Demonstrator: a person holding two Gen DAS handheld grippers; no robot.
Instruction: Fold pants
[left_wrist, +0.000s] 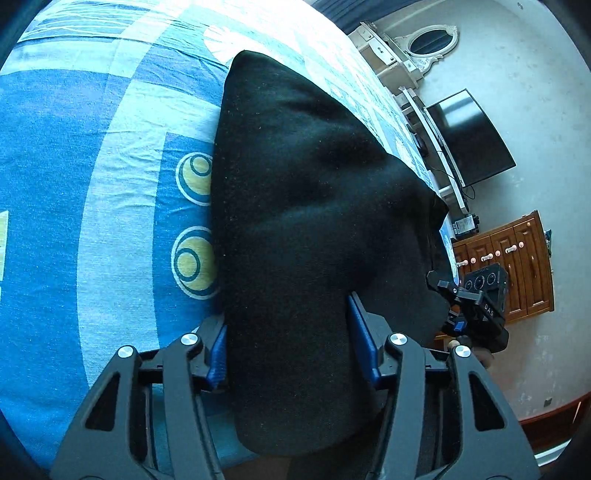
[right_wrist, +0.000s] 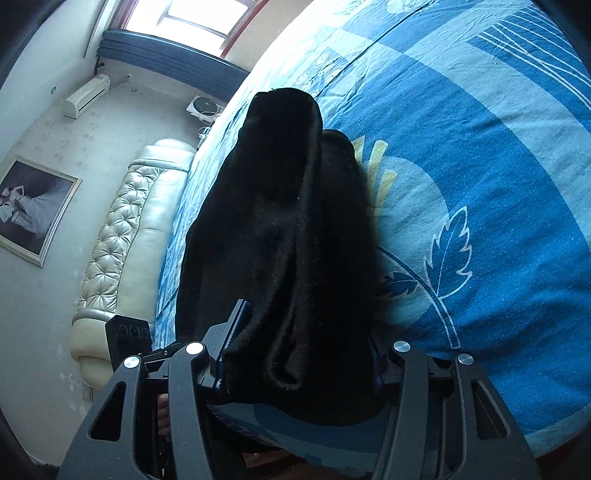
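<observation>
Both tools, left (left_wrist: 291, 354) and right (right_wrist: 299, 354), sit half closed, each gripping black pants (left_wrist: 314, 206) on the bed (left_wrist: 92, 184).

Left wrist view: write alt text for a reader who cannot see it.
Black pants lie on a blue patterned bedsheet, one end bunched between the blue pads of the left tongs. The right tongs reach the fabric's right edge, with a wooden dresser and a dark television beyond.

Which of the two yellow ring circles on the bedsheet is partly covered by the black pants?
The upper circle in the left wrist view: the black pants cut off its right side. The lower circle beneath it shows nearly whole beside the cloth's edge.
</observation>
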